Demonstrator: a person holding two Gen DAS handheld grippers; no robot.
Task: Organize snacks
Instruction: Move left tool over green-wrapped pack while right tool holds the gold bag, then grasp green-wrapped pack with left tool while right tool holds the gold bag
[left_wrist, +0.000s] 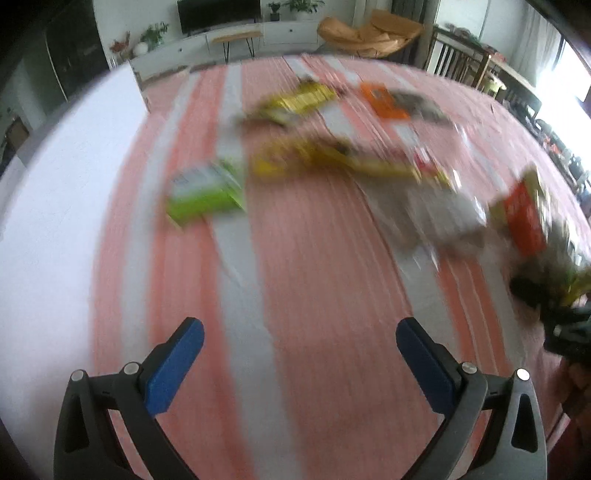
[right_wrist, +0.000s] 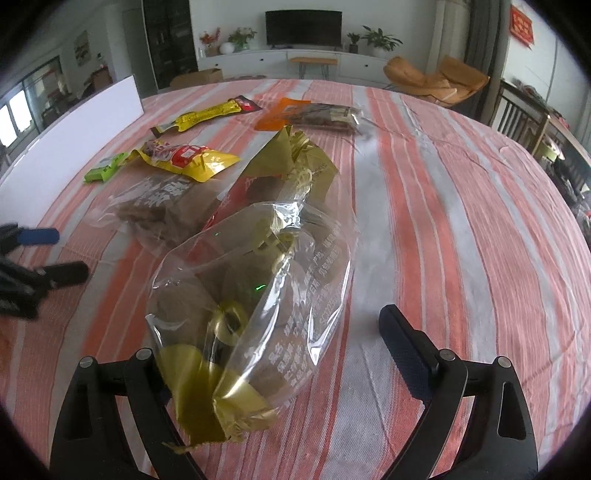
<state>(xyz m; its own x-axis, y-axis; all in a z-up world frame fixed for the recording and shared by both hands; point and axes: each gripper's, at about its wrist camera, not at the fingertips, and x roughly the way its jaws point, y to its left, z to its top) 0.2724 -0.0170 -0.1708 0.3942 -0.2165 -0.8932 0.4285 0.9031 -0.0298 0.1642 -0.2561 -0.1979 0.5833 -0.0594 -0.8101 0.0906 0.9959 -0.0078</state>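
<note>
The right gripper (right_wrist: 295, 332) is seen with its jaws spread wide; a clear cellophane bag of round brown cakes with gold trim (right_wrist: 255, 288) lies between them against the left finger, with the right finger apart from it. The left gripper (left_wrist: 299, 332) is likewise spread apart, with nothing between its blue pads (left_wrist: 173, 369), over the red-and-white striped tablecloth (left_wrist: 314, 277). Just beyond the clear bag, a brown paper-look packet (right_wrist: 162, 206) and a red-and-gold packet (right_wrist: 266, 173) are laid side by side. Farther back, a yellow-and-red pouch (right_wrist: 184, 158), a small green box (right_wrist: 103, 170), a long yellow strip packet (right_wrist: 207, 114) and an orange packet (right_wrist: 284, 112) are scattered.
</note>
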